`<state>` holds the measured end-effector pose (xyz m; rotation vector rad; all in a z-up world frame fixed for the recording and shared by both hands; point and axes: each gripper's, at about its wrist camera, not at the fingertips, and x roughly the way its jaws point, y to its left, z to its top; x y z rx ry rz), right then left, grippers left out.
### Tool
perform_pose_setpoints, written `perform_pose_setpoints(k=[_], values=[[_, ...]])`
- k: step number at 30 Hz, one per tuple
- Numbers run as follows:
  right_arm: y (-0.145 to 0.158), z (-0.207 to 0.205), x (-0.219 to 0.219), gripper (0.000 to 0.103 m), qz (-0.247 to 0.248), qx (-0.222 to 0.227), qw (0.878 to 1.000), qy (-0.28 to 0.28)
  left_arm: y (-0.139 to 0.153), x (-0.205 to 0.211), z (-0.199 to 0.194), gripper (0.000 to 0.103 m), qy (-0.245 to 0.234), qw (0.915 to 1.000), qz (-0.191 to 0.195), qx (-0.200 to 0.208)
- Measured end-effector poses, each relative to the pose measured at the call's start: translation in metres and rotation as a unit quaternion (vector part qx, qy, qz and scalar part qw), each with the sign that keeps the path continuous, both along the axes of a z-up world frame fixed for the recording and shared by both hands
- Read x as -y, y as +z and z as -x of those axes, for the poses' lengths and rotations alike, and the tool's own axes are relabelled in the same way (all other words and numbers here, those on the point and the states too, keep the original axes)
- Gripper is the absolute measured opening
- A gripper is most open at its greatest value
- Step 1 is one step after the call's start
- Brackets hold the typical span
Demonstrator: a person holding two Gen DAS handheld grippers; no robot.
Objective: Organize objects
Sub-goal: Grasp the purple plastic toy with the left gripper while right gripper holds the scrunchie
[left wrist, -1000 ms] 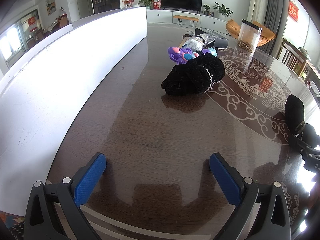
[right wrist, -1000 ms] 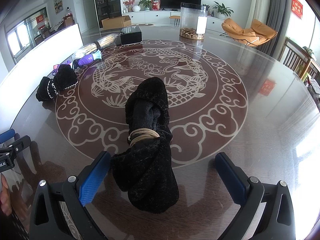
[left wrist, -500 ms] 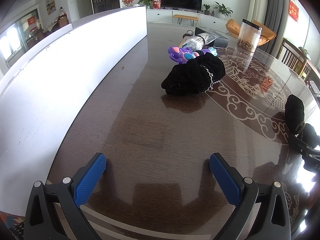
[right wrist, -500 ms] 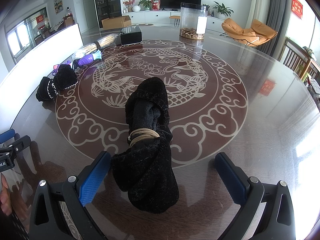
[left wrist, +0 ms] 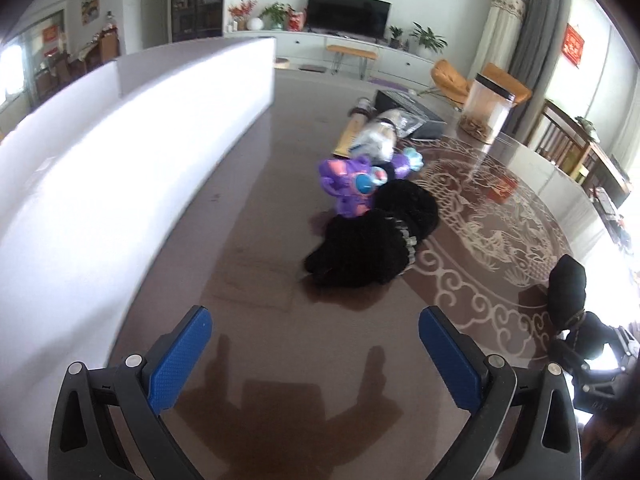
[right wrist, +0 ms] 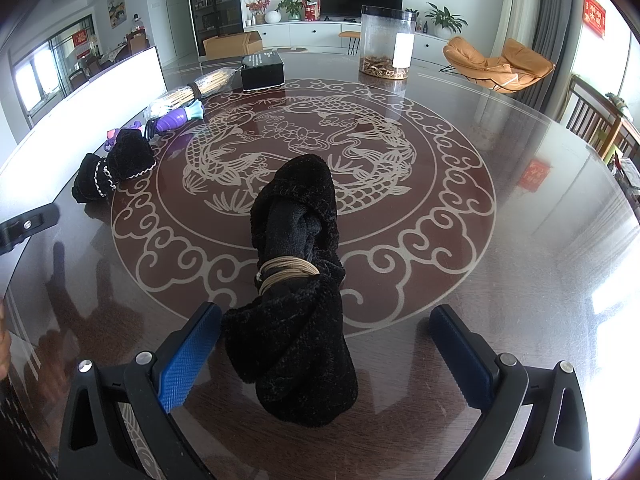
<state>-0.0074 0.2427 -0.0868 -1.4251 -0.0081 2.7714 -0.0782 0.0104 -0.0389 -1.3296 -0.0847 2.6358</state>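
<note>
Right now the right tongs (right wrist: 324,356) are spread wide with a black velvet bundle (right wrist: 298,312) lying lengthwise between them on the glossy worktop (right wrist: 500,264), its near end just beside the left blue pad (right wrist: 188,364) and well clear of the other pad. A tan cord (right wrist: 286,274) cinches the bundle around its middle. I'd say the grasp is the step in hand: the cloth looks soft and will squash, so closing low and centred on the thick near lobe, below the cord, should give a firmer bite than nipping the loose fabric at one side; shifting slightly left-to-right first would centre it.

Over on the other side, the left tongs (left wrist: 316,356) also stand spread and hold nothing, hovering over bare worktop beside a white panel (left wrist: 120,152). Ahead of them sits a second black velvet pouch (left wrist: 368,244), touching a purple toy (left wrist: 352,184). Beyond those lie a wrapped bundle of sticks (right wrist: 200,88) and a black box (right wrist: 262,70), and farthest back a clear canister (right wrist: 386,42) with something brown in its bottom.
</note>
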Motion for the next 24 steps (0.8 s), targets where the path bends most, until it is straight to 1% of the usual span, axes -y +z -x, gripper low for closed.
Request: perform_pose_setpoints(k=[2, 4, 6, 7, 8, 9, 10, 11, 12, 13, 14, 15, 16, 17, 18, 19, 21, 22, 23, 24], values=[[0.000, 0.000, 0.000, 0.103, 0.000, 0.000, 1.000, 0.000, -0.001, -0.018, 0.009, 0.103, -0.026, 0.9995, -0.015, 0.001], [0.000, 0.000, 0.000, 0.103, 0.000, 0.000, 1.000, 0.000, -0.001, -0.039, 0.016, 0.103, -0.045, 0.9988, -0.015, -0.009], [0.000, 0.000, 0.000, 0.103, 0.000, 0.000, 1.000, 0.000, -0.001, -0.060, 0.025, 0.103, -0.062, 0.9980, -0.013, -0.008], [0.000, 0.000, 0.000, 0.103, 0.000, 0.000, 1.000, 0.000, -0.001, -0.070, 0.028, 0.103, -0.079, 0.9966, -0.026, -0.002], [0.000, 0.000, 0.000, 0.103, 0.000, 0.000, 1.000, 0.000, -0.001, -0.082, 0.029, 0.103, -0.106, 0.9931, -0.051, 0.008], [0.000, 0.000, 0.000, 0.103, 0.001, 0.000, 1.000, 0.001, 0.001, -0.090, 0.028, 0.103, -0.136, 0.9876, -0.076, 0.019], [0.000, 0.000, 0.000, 0.103, 0.001, 0.000, 1.000, 0.001, 0.004, -0.098, 0.026, 0.103, -0.170, 0.9801, -0.098, 0.028], [0.000, 0.000, 0.000, 0.103, 0.001, 0.000, 1.000, 0.001, 0.010, -0.102, 0.022, 0.103, -0.193, 0.9751, -0.107, 0.024], [0.000, 0.000, 0.000, 0.103, 0.001, 0.000, 1.000, 0.001, 0.016, -0.100, 0.020, 0.103, -0.193, 0.9760, -0.101, 0.009], [0.000, 0.000, 0.000, 0.103, 0.001, 0.000, 1.000, 0.001, 0.024, -0.092, 0.021, 0.103, -0.178, 0.9800, -0.089, -0.010], [0.000, 0.000, 0.000, 0.103, 0.001, 0.000, 1.000, 0.001, 0.032, -0.078, 0.027, 0.103, -0.150, 0.9848, -0.083, -0.027], [0.000, 0.000, 0.000, 0.103, 0.001, 0.000, 1.000, 0.001, 0.035, -0.065, 0.036, 0.103, -0.125, 0.9884, -0.081, -0.031], [0.000, 0.000, 0.000, 0.103, 0.001, 0.000, 1.000, 0.001, 0.038, -0.049, 0.048, 0.103, -0.088, 0.9930, -0.073, -0.030], [0.000, 0.000, 0.000, 0.103, 0.001, 0.000, 1.000, 0.001, 0.039, -0.034, 0.064, 0.103, -0.048, 0.9970, -0.056, -0.022], [0.000, 0.000, 0.000, 0.103, 0.001, 0.000, 1.000, 0.001, 0.039, -0.022, 0.074, 0.097, -0.021, 0.9989, -0.039, -0.015], [0.000, 0.000, 0.000, 0.103, 0.001, 0.000, 1.000, 0.001, 0.038, -0.012, 0.086, 0.092, -0.003, 0.9995, -0.029, -0.009], [0.000, 0.000, 0.000, 0.103, 0.001, 0.000, 1.000, 0.001, 0.031, -0.005, 0.106, 0.090, -0.009, 0.9994, -0.025, 0.020], [0.001, 0.000, 0.001, 0.103, 0.002, 0.000, 1.000, 0.001, 0.026, -0.008, 0.113, 0.090, -0.025, 0.9988, -0.022, 0.036], [0.001, 0.000, 0.001, 0.103, 0.002, 0.000, 1.000, 0.003, 0.021, -0.015, 0.116, 0.090, -0.050, 0.9975, -0.010, 0.049], [0.001, 0.000, 0.002, 0.103, 0.002, 0.000, 1.000, 0.004, 0.018, -0.025, 0.118, 0.090, -0.068, 0.9964, 0.010, 0.049]])
